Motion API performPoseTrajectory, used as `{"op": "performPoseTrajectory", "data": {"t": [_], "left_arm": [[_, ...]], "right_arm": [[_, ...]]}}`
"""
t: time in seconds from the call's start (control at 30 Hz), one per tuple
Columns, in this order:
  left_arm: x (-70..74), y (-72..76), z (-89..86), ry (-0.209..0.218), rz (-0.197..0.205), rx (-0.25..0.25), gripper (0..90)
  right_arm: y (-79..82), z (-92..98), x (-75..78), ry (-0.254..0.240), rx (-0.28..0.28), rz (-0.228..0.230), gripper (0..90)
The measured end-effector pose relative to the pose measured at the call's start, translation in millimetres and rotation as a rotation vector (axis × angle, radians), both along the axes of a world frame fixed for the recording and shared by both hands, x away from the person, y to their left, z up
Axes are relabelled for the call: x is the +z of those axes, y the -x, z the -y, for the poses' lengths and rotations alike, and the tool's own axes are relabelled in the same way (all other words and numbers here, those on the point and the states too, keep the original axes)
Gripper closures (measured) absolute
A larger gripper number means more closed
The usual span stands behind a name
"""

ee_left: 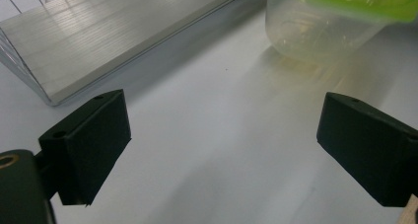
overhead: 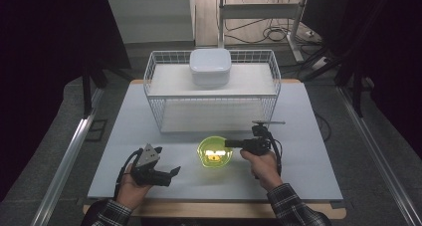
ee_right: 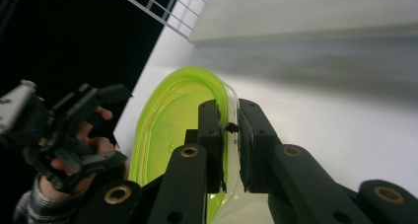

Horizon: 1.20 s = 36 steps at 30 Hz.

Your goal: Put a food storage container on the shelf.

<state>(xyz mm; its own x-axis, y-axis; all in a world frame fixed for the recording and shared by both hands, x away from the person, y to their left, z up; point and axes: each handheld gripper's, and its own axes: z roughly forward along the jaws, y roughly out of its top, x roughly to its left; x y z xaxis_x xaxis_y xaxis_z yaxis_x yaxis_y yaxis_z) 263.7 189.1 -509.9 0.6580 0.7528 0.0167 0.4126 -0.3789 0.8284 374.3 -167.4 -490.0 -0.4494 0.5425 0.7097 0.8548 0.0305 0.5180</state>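
Item in hand: round clear plastic tub with a lime-green lid (overhead: 215,152), standing on the pale grey tabletop (overhead: 308,151) just in front of the white wire basket rack (overhead: 164,114), between our two grippers.
Right gripper (ee_right: 230,130): jaws nearly closed, pinched on the tub's rim; in the right gripper view one jaw sits inside the green lip and the other outside the clear wall.
Left gripper (ee_left: 222,135): jaws spread wide, holding nothing, low over the bare tabletop, aimed toward the tub and well short of it.
Step, as we judge it: securing the tub by its edge, to lift or shift it.
Handling note: the hold covers a narrow stretch of rim on one side, so we expect the tub to tip away from the jaws when raised. We would lift slowly and level, or bring the open left gripper to the opposite wall first.
Risk: the thin clear wall may flex, and the lid edge could slip from between the pads.
Contents, tub: something small and yellowish shows through the lid in the high view; we cannot tell what it is.
Second container: white rounded-square lidded box (overhead: 210,65) on the rack's upper shelf; contents hidden.
Rack, lower level: nothing visible through the wire.
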Motion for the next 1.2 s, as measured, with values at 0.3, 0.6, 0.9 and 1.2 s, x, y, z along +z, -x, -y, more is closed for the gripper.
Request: {"op": "performPoseTrajectory", "data": {"t": [0.3, 0.6, 0.9, 1.2], "left_arm": [[2.1, 0.5, -2.6, 0.032, 0.010, -0.001, 5.2], [3.8, 1.4, -3.9, 0.035, 0.023, 0.003, 4.9], [4.4, 1.5, -5.2, 0.033, 0.024, 0.004, 4.9], [4.3, 1.5, -4.9, 0.033, 0.028, 0.001, 4.9]], "right_arm": [[2.5, 0.9, 29.7, -0.018, 0.000, 0.062, 81.5], [-1.2, 0.9, 74.5, -0.032, -0.015, 0.140, 81.5], [-8.5, -3.5, 119.8, -0.060, -0.015, 0.202, 81.5], [-18.9, -3.1, 160.4, -0.080, -0.040, 0.245, 81.5]]}}
